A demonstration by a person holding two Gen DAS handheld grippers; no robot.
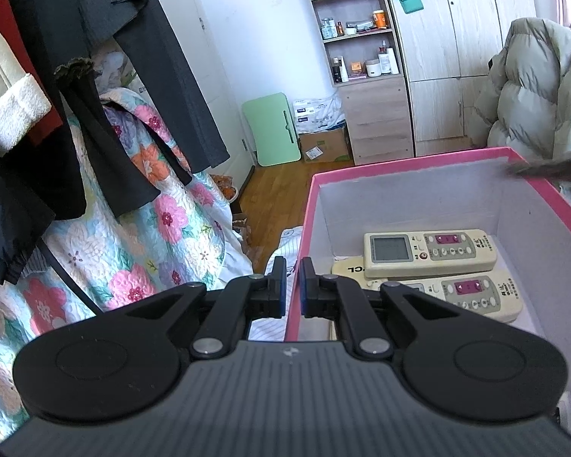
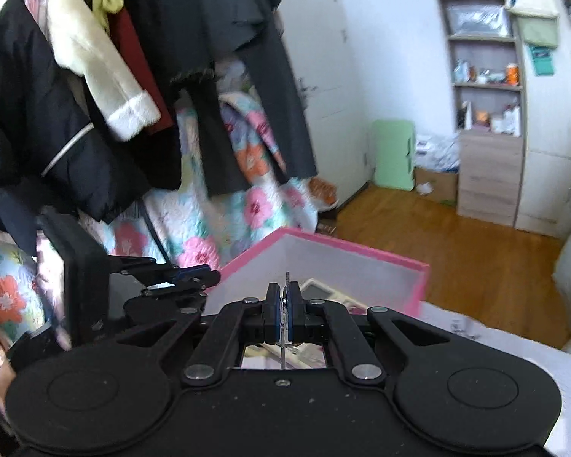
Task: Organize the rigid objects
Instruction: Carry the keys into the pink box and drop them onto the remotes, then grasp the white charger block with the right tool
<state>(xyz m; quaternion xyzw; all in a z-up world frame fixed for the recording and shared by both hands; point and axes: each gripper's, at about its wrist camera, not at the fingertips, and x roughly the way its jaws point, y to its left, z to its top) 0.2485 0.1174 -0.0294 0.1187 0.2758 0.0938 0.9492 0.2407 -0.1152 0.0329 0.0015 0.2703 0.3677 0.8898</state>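
L gripper [image 1: 293, 285] here: my jaws are nearly closed and pinching the near-left wall of the pink box [image 1: 399, 165], one pad outside and one inside. That's me steadying it.

R gripper [image 2: 284, 304]: pads pressed tight on a thin metal strip [image 2: 287, 280], seen edge-on. It stands upright between the pads w/ its tip poking above them. Can't tell what the thing is, too thin from this angle.

Key relation: from the R wrist view the box opening sits just ahead of and below my R jaws, w/ the open top facing up. So it's the R side that has to deliver, I reckon. L is busy on the wall.

Inside the box: a cream AC remote [image 1: 430, 251] and a 2nd remote [image 1: 472, 297], long axes running across the box, side by side, both resting on a 3rd that's face-down. Bare floor shows on the box's right. The strip's long axis runs along my fingers, so it prob. needs to lie flat beside the remotes.
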